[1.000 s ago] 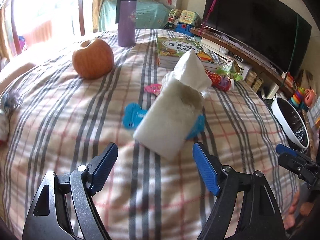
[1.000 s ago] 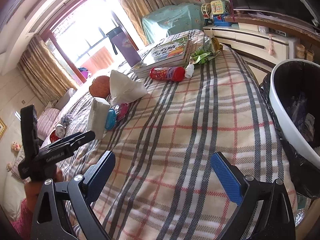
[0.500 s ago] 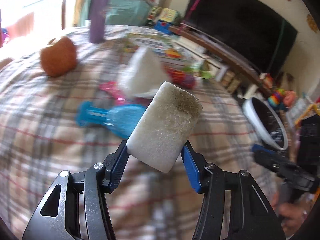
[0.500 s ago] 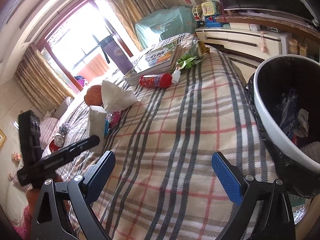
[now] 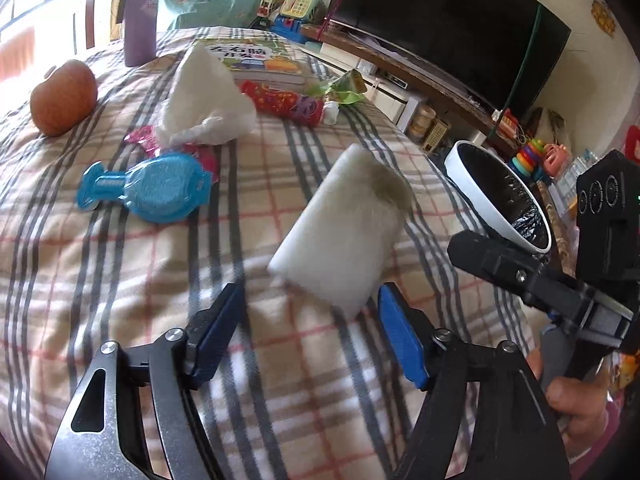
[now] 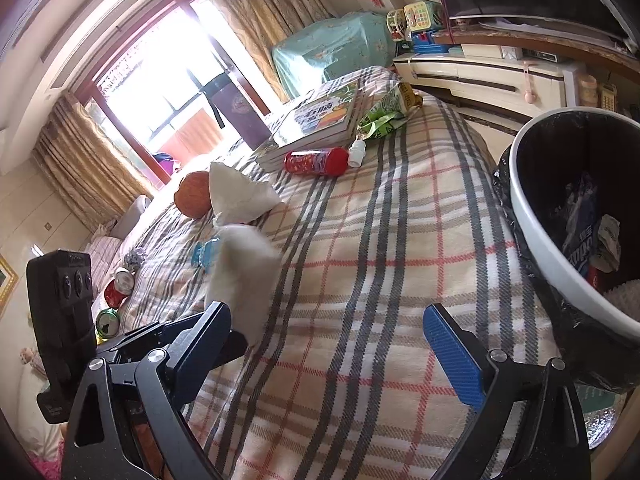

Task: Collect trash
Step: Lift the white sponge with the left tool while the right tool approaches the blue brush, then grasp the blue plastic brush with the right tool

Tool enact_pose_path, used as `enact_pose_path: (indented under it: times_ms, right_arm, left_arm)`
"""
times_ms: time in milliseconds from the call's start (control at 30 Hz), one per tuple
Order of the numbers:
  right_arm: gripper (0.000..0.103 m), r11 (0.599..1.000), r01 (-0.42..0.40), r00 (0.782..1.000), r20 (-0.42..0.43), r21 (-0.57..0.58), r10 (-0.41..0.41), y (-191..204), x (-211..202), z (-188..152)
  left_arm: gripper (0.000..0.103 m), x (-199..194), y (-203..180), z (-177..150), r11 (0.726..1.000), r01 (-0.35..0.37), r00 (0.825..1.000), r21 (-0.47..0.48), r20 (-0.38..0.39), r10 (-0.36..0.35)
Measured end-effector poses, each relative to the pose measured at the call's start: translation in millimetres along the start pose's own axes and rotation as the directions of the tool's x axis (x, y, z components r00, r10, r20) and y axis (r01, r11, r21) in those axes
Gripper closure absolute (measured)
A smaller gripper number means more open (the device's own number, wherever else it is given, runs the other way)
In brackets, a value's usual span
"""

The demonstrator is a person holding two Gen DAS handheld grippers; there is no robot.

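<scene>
A dirty white sponge block [image 5: 340, 228] is motion-blurred just ahead of my left gripper [image 5: 310, 328], whose jaws stand open and apart from it. It also shows in the right wrist view [image 6: 244, 272]. My right gripper [image 6: 326, 350] is open and empty over the plaid blanket [image 6: 380, 280]. The white bin with a black liner [image 6: 576, 216] stands at the bed's right edge and also shows in the left wrist view [image 5: 504, 196]. Other litter on the bed: crumpled tissue [image 5: 204, 100], blue wrapper [image 5: 148, 188], pink wrapper [image 5: 142, 136], red tube [image 5: 286, 102], green packet [image 5: 344, 86].
An orange fruit [image 5: 64, 98], a purple flask [image 5: 140, 12] and books [image 5: 256, 60] sit at the far side. Cans [image 6: 114, 300] lie at the bed's left. A TV [image 5: 448, 24] and low shelf with toys stand beyond the bed.
My left gripper was shut on the sponge half a second ago; now its jaws are open and the sponge is free, blurred, moving toward the bin side. The right gripper stayed open.
</scene>
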State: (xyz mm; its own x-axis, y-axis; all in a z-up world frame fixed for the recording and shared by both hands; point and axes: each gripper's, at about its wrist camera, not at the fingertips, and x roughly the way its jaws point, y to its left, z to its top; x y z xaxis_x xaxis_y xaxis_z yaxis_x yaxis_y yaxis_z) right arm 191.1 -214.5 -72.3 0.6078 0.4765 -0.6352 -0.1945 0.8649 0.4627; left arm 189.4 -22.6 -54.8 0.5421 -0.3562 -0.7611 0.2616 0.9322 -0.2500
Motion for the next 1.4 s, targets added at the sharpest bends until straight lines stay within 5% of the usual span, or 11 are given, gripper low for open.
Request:
enact_pose_path:
  times_ms: [233, 600, 667, 733, 967, 1133, 1400]
  right_arm:
    - [0.005, 1.000, -0.001, 1.000, -0.004, -0.002, 0.001, 3, 5, 2]
    - [0.005, 0.999, 0.036, 0.998, 0.057, 0.018, -0.037, -12, -5, 30]
    - [0.006, 0.999, 0.037, 0.998, 0.058, 0.021, -0.038, -12, -4, 31]
    - [0.006, 0.999, 0.034, 0.998, 0.054, 0.021, -0.035, -11, 0, 32]
    - [0.016, 0.998, -0.008, 1.000, 0.009, -0.067, 0.009, 22, 23, 31]
    - [0.029, 0.979, -0.053, 0.998, -0.055, -0.198, 0.043, 61, 54, 29]
    - [0.029, 0.901, -0.098, 0.987, -0.154, -0.423, 0.036, 124, 109, 27]
  left_arm:
    - [0.030, -10, 14, -8, 1.000, -0.023, 1.000, -0.021, 0.017, 0.023]
    - [0.027, 12, -17, 9, 0.995, -0.054, 0.997, 0.088, 0.062, 0.049]
    - [0.053, 15, -20, 9, 0.993, -0.048, 0.998, 0.105, 0.046, 0.043]
    - [0.054, 12, -17, 6, 0.994, -0.044, 0.998, 0.101, 0.052, 0.039]
    - [0.054, -31, 35, -16, 0.995, -0.072, 0.991, -0.071, 0.107, 0.079]
    - [0.054, -63, 84, -39, 0.961, -0.146, 0.974, -0.234, 0.136, 0.181]
    - [0.054, -81, 129, -53, 0.910, -0.203, 0.950, -0.361, 0.155, 0.273]
